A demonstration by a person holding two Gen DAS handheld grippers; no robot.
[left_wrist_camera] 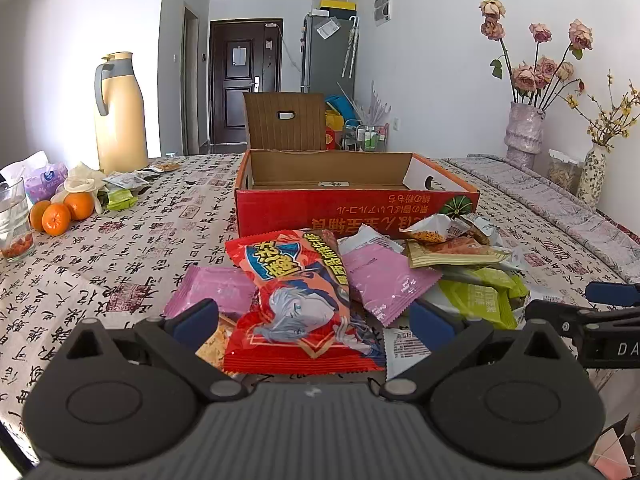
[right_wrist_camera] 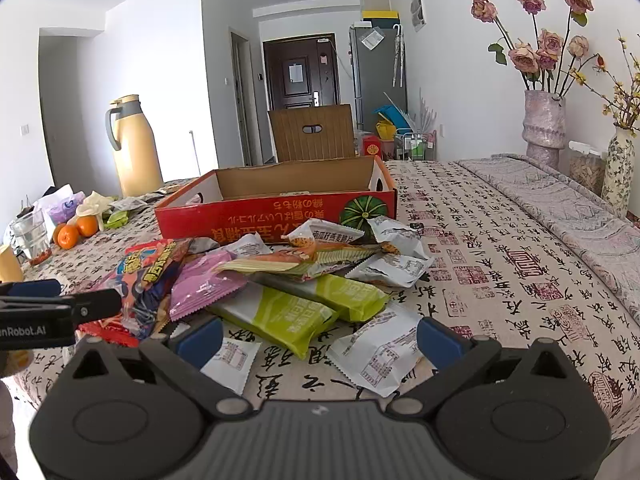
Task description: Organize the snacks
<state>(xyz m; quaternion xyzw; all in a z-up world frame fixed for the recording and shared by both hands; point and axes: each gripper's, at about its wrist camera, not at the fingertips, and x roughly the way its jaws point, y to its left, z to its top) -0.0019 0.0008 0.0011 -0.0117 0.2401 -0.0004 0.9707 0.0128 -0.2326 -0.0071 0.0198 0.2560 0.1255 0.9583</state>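
Note:
A heap of snack packets lies on the patterned tablecloth in front of an open red cardboard box (left_wrist_camera: 356,204) (right_wrist_camera: 276,216), whose inside looks nearly bare. My left gripper (left_wrist_camera: 314,322) stands open just above the near end of a large red cartoon-printed bag (left_wrist_camera: 300,300) (right_wrist_camera: 148,280), with pink packets (left_wrist_camera: 384,276) either side. My right gripper (right_wrist_camera: 318,340) stands open over green packets (right_wrist_camera: 280,316) and white packets (right_wrist_camera: 380,356), touching none. Each gripper shows at the edge of the other's view: the right gripper (left_wrist_camera: 600,312) and the left gripper (right_wrist_camera: 48,304).
At the left stand a yellow thermos jug (left_wrist_camera: 120,116), oranges (left_wrist_camera: 60,212), a glass (left_wrist_camera: 14,220) and small packets. Vases with dried flowers (left_wrist_camera: 524,132) (right_wrist_camera: 544,128) line the right wall, behind a folded grey cloth (right_wrist_camera: 560,200). The box's lid flap (left_wrist_camera: 286,120) stands upright.

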